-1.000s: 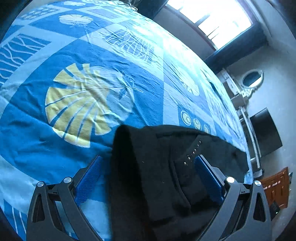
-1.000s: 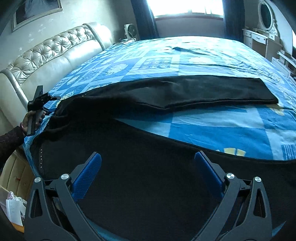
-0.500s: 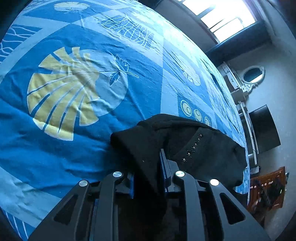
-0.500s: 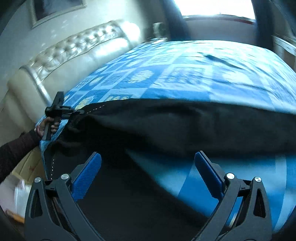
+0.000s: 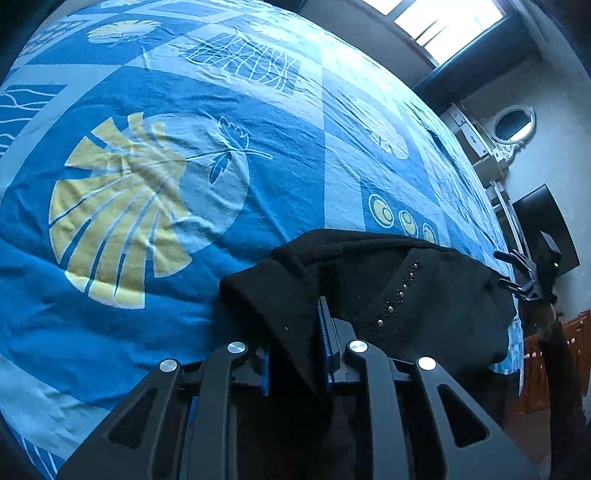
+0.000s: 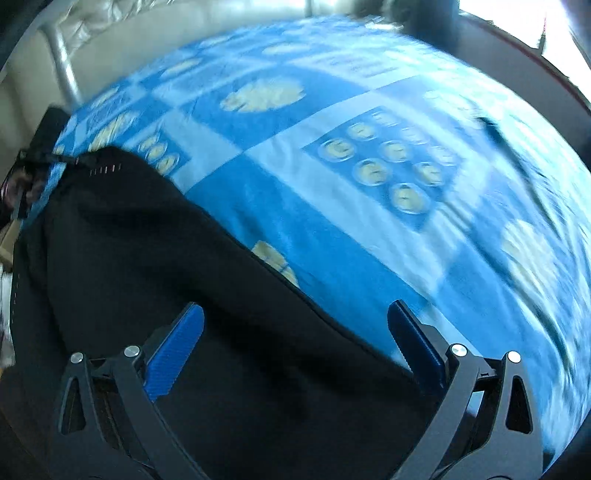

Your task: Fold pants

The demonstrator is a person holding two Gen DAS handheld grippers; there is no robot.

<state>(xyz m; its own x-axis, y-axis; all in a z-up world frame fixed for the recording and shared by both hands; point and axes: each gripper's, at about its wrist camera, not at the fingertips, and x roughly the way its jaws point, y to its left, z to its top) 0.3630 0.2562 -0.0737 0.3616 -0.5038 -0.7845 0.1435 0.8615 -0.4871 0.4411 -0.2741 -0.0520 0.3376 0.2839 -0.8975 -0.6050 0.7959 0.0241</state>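
Note:
The black pants [image 5: 413,295] lie on a blue patterned bedspread [image 5: 184,110]; a row of small studs marks the waist end. My left gripper [image 5: 295,332] is shut on a fold of the waistband and holds it slightly raised. In the right wrist view the pants [image 6: 166,277] spread dark under and ahead of my right gripper [image 6: 295,325], which is open with its blue pads on either side of the cloth's edge. The left gripper shows small at the far left of that view [image 6: 33,158]. The right gripper shows at the far right of the left wrist view [image 5: 524,277].
A cream tufted sofa [image 6: 110,37] runs along the bed's far left side. A bright window [image 5: 443,22], a white dresser with oval mirror [image 5: 513,122] and a dark screen [image 5: 543,221] stand beyond the bed. The right wrist view is motion-blurred.
My left gripper closed on the waistband a second ago and still holds it. My right gripper has swung left and lower over the pants, staying open.

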